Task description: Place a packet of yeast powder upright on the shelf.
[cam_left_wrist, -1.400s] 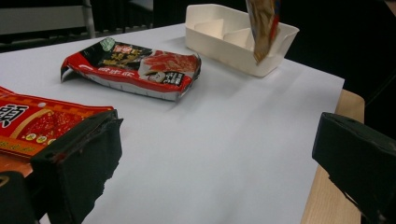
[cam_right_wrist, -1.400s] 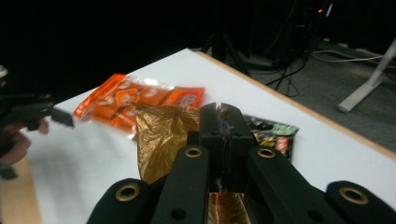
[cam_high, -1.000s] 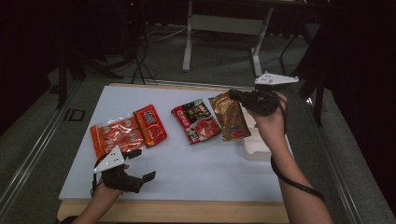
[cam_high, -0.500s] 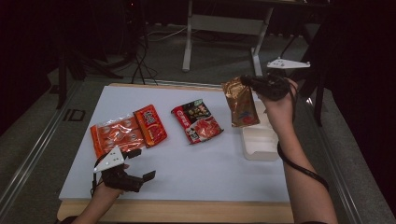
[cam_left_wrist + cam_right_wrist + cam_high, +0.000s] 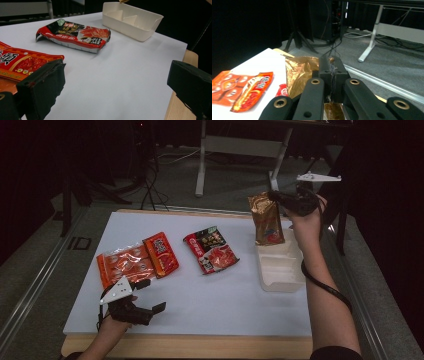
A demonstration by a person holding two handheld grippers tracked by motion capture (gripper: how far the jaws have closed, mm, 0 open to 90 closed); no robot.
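Dangling gold crinkled foil pouch (image 5: 266,218), upright

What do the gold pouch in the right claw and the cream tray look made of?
Gold pouch: likely metallised foil film, shiny and creased, catching glints. Cream tray: probably moulded plastic, smooth and matte, with thin even walls and moulded dividers.

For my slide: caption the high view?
Right gripper lifts a gold packet above the white tray; left gripper rests open.

Gold-brown packet (image 5: 266,218); cream tray (image 5: 282,279); orange packets (image 5: 136,262); white table (image 5: 210,295).
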